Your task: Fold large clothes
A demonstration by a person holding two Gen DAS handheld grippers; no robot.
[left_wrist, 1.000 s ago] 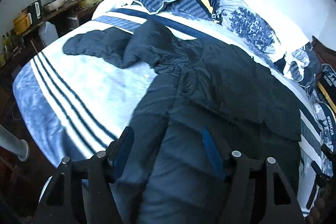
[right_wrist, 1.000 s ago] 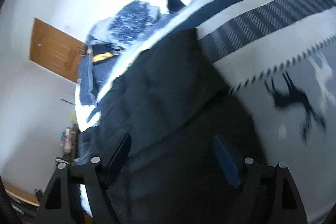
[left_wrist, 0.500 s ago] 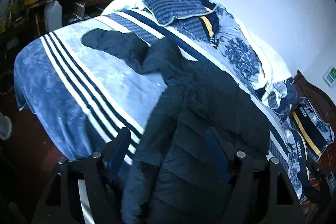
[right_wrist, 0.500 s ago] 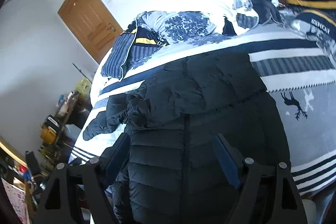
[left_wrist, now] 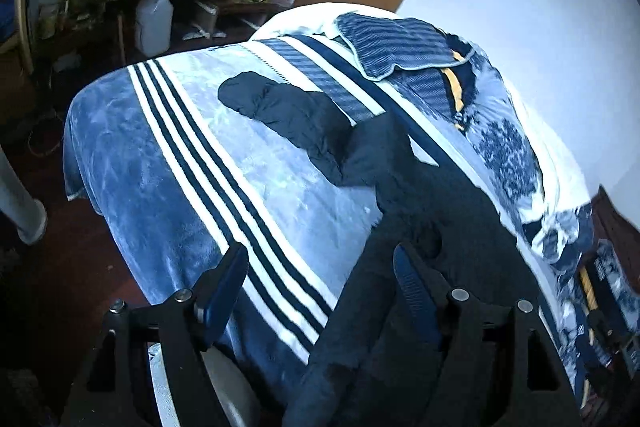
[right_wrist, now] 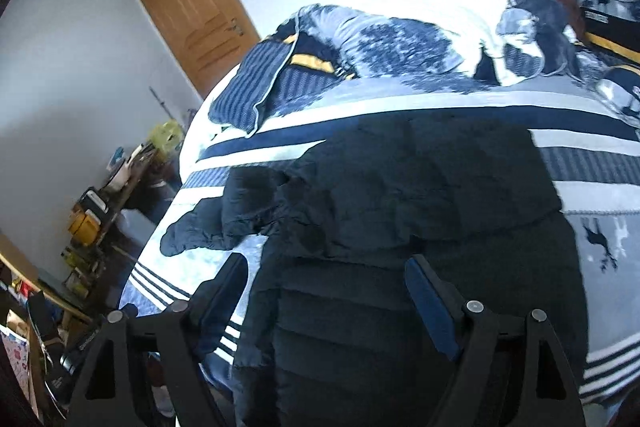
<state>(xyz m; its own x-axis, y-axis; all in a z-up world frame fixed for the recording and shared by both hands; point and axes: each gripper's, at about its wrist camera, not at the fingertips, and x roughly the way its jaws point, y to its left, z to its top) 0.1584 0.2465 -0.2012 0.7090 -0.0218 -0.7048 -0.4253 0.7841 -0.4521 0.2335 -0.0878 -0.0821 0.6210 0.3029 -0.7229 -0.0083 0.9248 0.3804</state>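
Both claws hang released above the bed (left_wrist: 168,163), left claw (left_wrist: 320,291) and right claw (right_wrist: 328,291), nothing between their fingers. Between them, the dark puffer jacket (right_wrist: 420,195) lies on the striped blanket, its right side seemingly folded over the body. One sleeve (left_wrist: 280,107) at the far left is not folded yet. Pillows (right_wrist: 360,43) lie behind, well apart, and do not block the work.
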